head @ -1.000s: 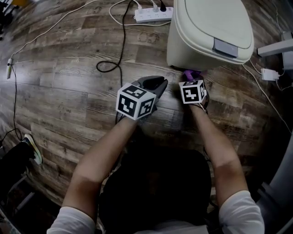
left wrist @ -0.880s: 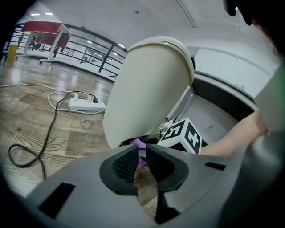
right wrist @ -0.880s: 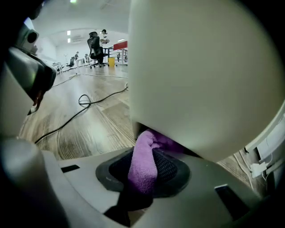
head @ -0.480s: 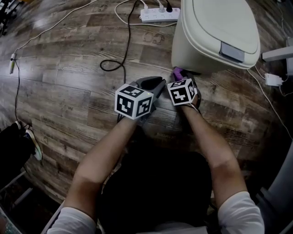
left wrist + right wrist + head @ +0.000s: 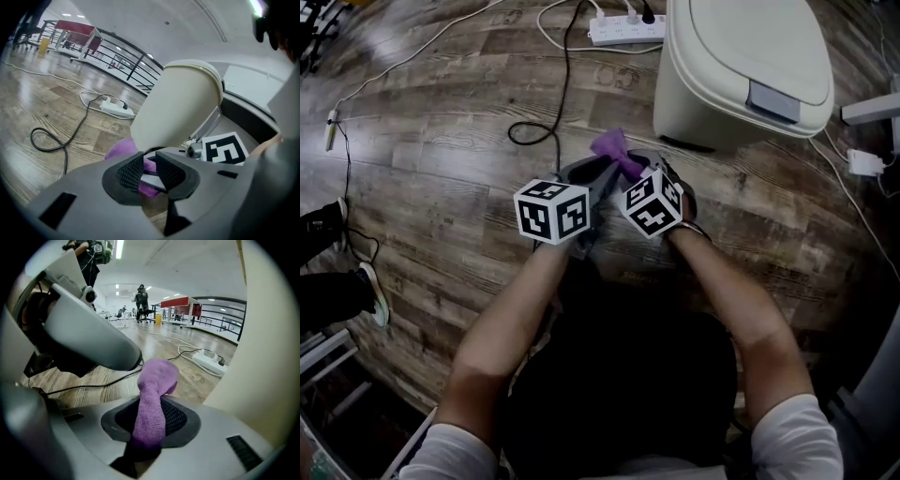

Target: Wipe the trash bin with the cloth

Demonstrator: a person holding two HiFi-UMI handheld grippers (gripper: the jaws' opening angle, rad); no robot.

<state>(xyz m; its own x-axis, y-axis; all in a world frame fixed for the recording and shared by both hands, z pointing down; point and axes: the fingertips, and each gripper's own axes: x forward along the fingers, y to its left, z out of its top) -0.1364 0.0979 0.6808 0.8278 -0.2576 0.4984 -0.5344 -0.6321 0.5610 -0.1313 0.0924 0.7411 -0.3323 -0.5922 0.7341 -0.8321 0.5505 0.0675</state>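
Step in hand: getting the cloth (image 5: 157,376) onto the bin, no wiping contact yet. My right gripper (image 5: 152,423) is clenched on the purple cloth, with a tuft poking past the pads. It's held above the floor (image 5: 441,187), just short of the trash bin (image 5: 741,66) at the floor's far right edge. Left gripper (image 5: 149,172) sits close beside, jaws slightly apart, gripping nothing. Next, I think: swing the tuft onto the bin's near wall, press, stroke.

overhead plus two low views, bin (image 5: 741,75) shared
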